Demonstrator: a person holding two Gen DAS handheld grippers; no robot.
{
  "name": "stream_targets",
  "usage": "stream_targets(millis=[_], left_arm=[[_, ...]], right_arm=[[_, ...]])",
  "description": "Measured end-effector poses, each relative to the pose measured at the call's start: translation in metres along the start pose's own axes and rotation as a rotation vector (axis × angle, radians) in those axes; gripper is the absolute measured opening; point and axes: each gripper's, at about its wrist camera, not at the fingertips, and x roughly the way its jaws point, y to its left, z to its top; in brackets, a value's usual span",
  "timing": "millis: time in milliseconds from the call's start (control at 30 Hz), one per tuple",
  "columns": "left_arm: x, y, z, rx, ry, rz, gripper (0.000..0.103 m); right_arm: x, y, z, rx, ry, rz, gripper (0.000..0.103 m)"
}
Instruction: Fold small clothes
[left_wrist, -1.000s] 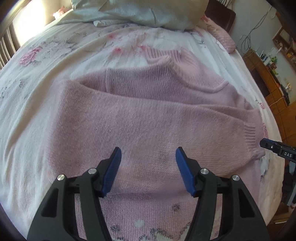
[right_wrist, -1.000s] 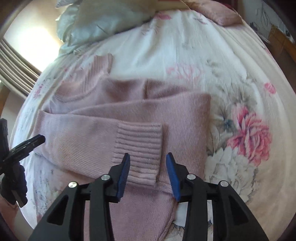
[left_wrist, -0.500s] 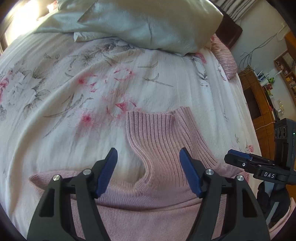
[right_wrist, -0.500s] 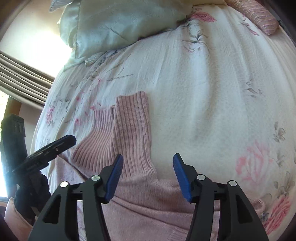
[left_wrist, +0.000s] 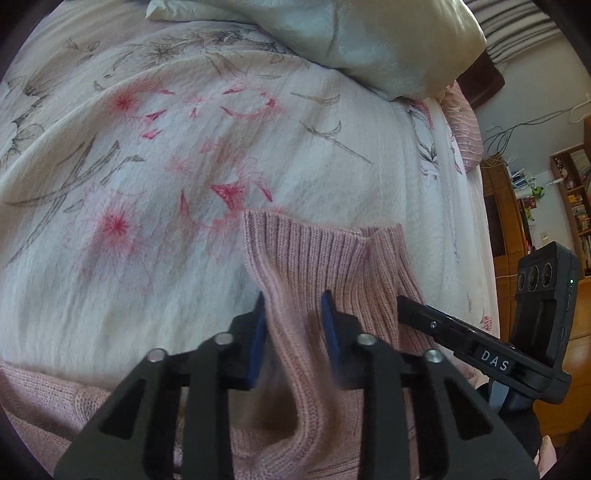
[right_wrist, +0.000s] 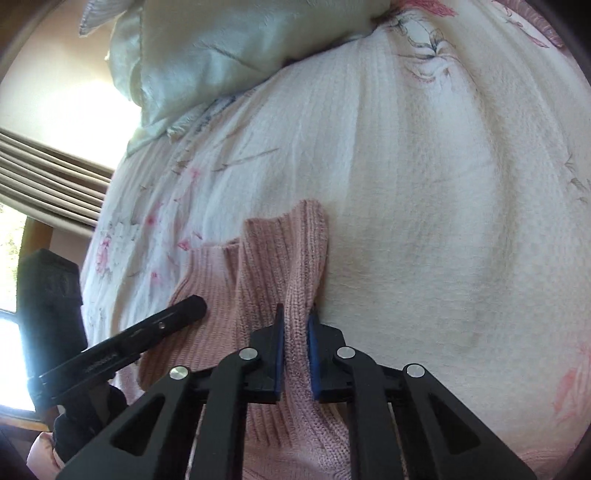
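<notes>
We see a dusty-pink ribbed sweater (left_wrist: 325, 254), a white bedspread (left_wrist: 129, 280) with pink-and-grey floral print, and a pale green pillow (right_wrist: 229, 48).

Lying across most of the frame: bed (left_wrist: 155, 258) in a white floral cover. Resting on it at lower centre, pink sweater (left_wrist: 325, 251), ribbed collar pointing up. Sitting along the top edge, pale pillow (left_wrist: 369, 40); striped cushion (left_wrist: 467, 125) at upper right.

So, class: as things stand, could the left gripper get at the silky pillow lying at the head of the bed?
Probably not yet: the left gripper is closing on the sweater's ribbed collar, and open bedspread separates it from the pillow.
</notes>
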Motion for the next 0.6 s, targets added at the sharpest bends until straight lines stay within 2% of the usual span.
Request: stream_targets(millis=[133,233,333,433,600], left_arm=[[-0.030,-0.014,-0.006,0.064,-0.079,-0.134,0.008],[-0.060,-0.032,-0.019,0.162,-0.131,-0.190,0.008],[-0.087,-0.043,-0.039,0.255,-0.167,-0.216,0.008],[-0.111,-0.041,-0.065,0.306,-0.189,-0.251,0.008],[-0.134,-0.034,-0.118,0.438,-0.194,-0.230,0.008]], right_arm=[[-0.038,0.010,-0.013,-0.064,-0.105,0.103,0.011],[-0.067,0.020,-0.027,-0.137,-0.161,0.134,0.011],[-0.093,0.030,-0.049,-0.218,-0.198,0.156,0.010],[-0.113,0.035,-0.074,-0.282,-0.219,0.163,0.010],[-0.127,0.039,-0.122,-0.371,-0.207,0.140,0.010]])
